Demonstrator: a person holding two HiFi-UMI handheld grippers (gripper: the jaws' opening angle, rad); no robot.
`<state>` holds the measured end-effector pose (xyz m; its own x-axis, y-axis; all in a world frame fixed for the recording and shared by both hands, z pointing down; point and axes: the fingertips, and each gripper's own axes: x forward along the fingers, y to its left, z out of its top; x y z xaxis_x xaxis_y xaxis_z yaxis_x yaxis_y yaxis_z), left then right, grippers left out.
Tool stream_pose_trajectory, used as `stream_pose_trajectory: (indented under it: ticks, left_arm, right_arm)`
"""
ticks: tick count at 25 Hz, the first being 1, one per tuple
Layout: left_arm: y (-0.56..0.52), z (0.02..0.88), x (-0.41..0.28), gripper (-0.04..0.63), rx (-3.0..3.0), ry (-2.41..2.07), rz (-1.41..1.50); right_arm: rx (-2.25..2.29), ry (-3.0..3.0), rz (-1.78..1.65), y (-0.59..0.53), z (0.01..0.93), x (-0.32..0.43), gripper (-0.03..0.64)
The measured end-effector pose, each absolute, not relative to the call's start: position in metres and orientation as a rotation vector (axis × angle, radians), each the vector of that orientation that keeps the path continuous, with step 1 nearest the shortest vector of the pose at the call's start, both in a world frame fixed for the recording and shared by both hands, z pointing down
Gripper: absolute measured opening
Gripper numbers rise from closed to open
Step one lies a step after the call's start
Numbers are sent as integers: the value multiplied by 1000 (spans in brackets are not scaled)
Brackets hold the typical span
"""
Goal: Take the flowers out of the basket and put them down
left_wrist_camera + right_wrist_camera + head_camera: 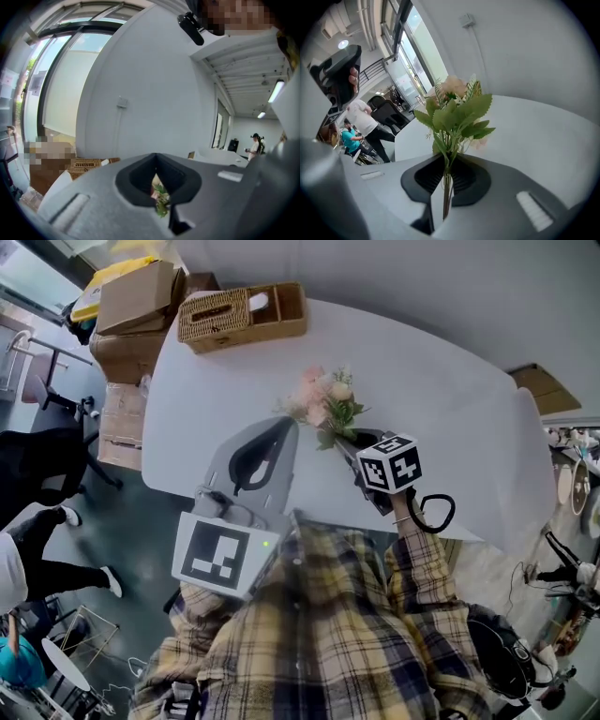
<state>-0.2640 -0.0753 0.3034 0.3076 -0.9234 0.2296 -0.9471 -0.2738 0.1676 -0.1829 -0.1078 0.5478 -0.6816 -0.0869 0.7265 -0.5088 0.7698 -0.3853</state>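
Note:
A small bunch of pale pink flowers [323, 401] with green leaves is over the middle of the white table [450, 409]. My right gripper [350, 440] is shut on its stems. In the right gripper view the thin stems [447, 187] run between the closed jaws, and the blooms [454, 89] stand beyond the tips of the right gripper [446, 164]. I cannot tell whether the flowers touch the table. The wicker basket [242, 315] stands at the table's far left edge. My left gripper [284, 426] is shut and empty just left of the flowers. Leaves [161, 199] show through the hole between the jaws of the left gripper [156, 158].
Cardboard boxes [131, 310] are stacked on the floor beyond the table's far left corner. People [42, 521] and a chair [42, 381] are on the left. Bags and cables [511, 652] lie on the floor at the right. A second table [234, 157] stands in the room behind.

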Motion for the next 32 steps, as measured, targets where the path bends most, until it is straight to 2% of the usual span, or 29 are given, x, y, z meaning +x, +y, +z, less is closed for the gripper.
stream_pose_trajectory:
  ticks: [14, 21, 32]
  left_arm:
    - [-83, 316, -276, 2, 2251, -1704, 129]
    - [-92, 319, -272, 2, 2254, -1693, 132]
    - [-88, 314, -258, 2, 2277, -1678, 140]
  right_arm:
    - [410, -2200, 849, -106, 604, -179, 46]
    - [397, -2196, 870, -110, 612, -178, 99]
    - [409, -2242, 877, -109, 594, -176, 218]
